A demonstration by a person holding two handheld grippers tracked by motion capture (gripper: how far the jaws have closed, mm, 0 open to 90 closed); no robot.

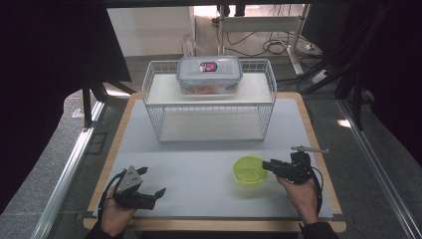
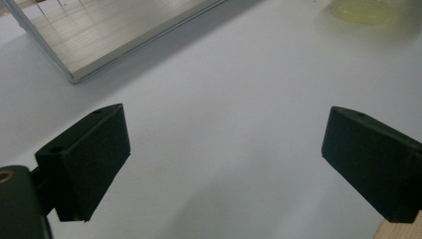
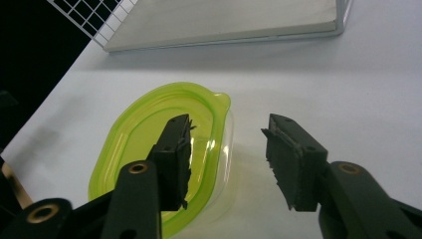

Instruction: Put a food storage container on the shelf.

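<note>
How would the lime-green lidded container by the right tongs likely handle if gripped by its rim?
The green container looks thin, clear-walled plastic, so probably light and somewhat flexible. Its glossy lid may be slippery. It sits low and wide, so tipping seems unlikely; sliding on the smooth table is likelier.

Pale grey desk [image 1: 199,149] with wooden edging on grey floor [image 1: 59,134] (cables [image 1: 271,45] trailing beyond), dark curtains [image 1: 45,59] flanking both sides.

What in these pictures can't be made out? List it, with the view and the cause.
- Contents of the lidded box: high view, too small, seen through cloudy plastic.
- Label on its lid: high view, too small to read.
- Green container near rim: right gripper view, hidden behind the right gripper.
</note>
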